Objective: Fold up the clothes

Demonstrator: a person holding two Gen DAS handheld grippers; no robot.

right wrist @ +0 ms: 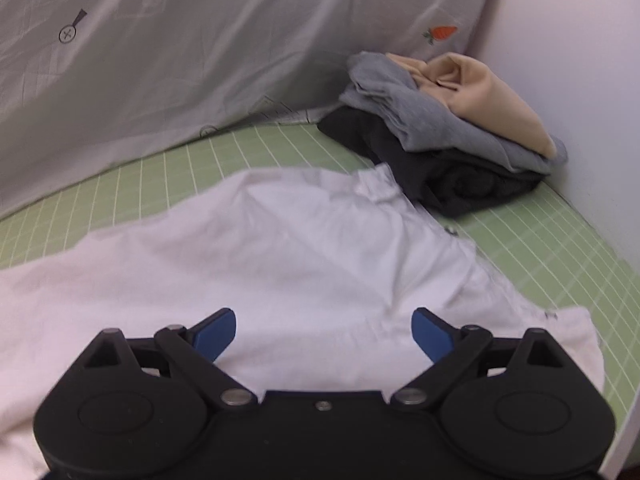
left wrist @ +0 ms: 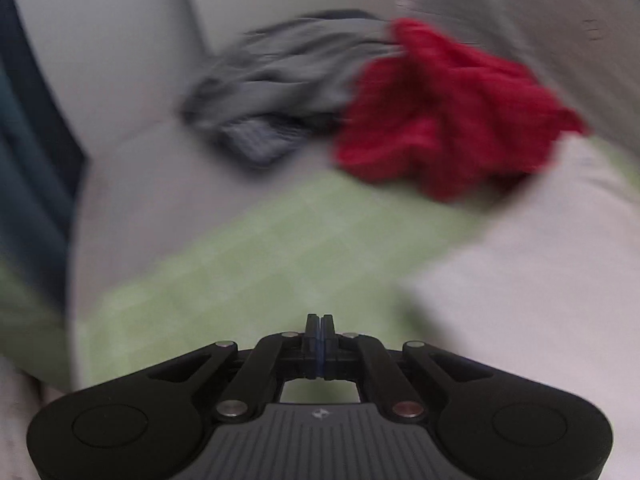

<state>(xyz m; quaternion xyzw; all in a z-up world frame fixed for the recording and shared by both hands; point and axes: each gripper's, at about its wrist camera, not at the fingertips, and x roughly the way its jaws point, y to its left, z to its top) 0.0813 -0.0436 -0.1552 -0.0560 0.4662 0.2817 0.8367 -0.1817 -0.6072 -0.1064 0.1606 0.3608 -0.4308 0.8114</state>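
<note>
Both wrist views look steeply down, close over the green checked sheet [left wrist: 256,248].

The left claw [left wrist: 320,324] is closed with nothing between its fingers, above a green checked sheet [left wrist: 256,248]. Beyond it, blurred, a red garment [left wrist: 448,112] lies touching a grey one [left wrist: 280,80].

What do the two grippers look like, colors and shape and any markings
Both are black plastic with two round lobes at the base and linkage arms joined by silver pins. The left gripper has a ribbed grey centre plate with a small logo, and one reddish pin. The right gripper has blue finger pads and a plain black centre. No cables or sleeves show.
</note>
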